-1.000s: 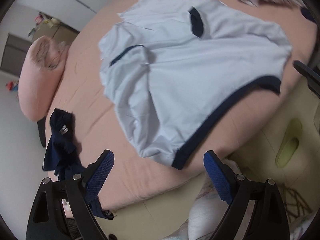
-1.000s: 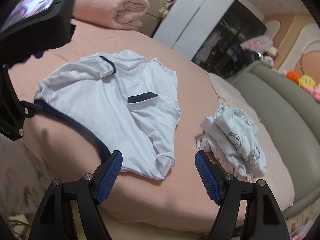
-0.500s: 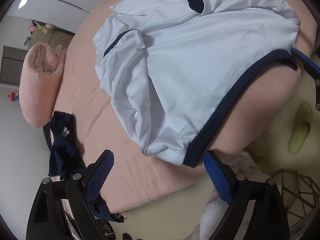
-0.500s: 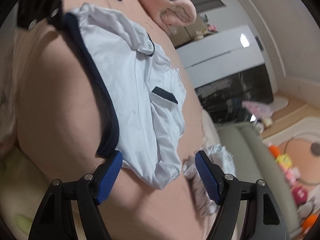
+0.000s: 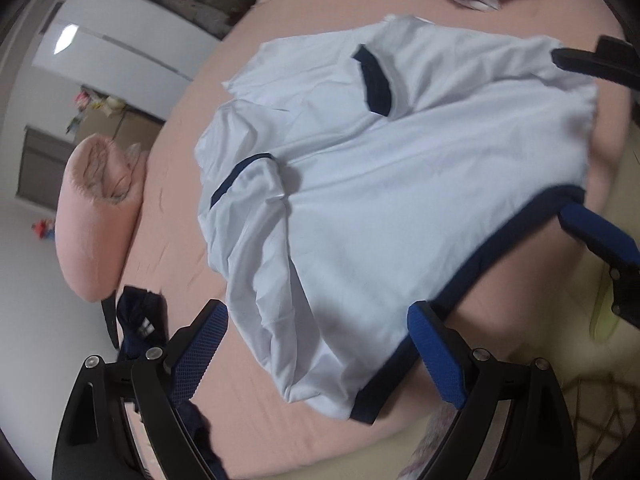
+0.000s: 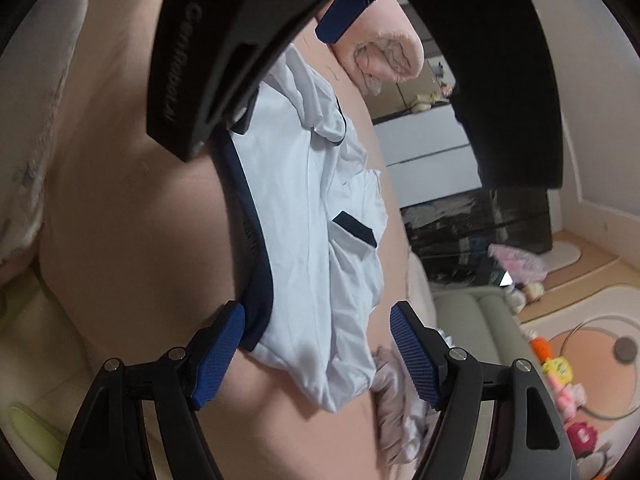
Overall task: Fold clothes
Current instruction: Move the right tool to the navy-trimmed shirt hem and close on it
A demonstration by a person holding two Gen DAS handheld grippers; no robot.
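Both grippers, left gripper (image 5: 318, 354) and right gripper (image 6: 318, 354), are spread wide at the hem corners of a white navy-trimmed shirt (image 5: 400, 184) laid on a pink bed (image 5: 172, 216).

White shirt (image 5: 400, 208) with navy trim on a peach-pink bed sheet (image 5: 280, 412).
Its hem band, sleeve cuff and pocket edge are dark navy. The rolled blanket (image 5: 96, 220) is the same pink. A navy garment (image 5: 140, 328) carries small white marks. The crumpled cloth (image 6: 400, 408) is pale with a faint grey print. Both grippers are black with blue textured pads (image 5: 200, 356).
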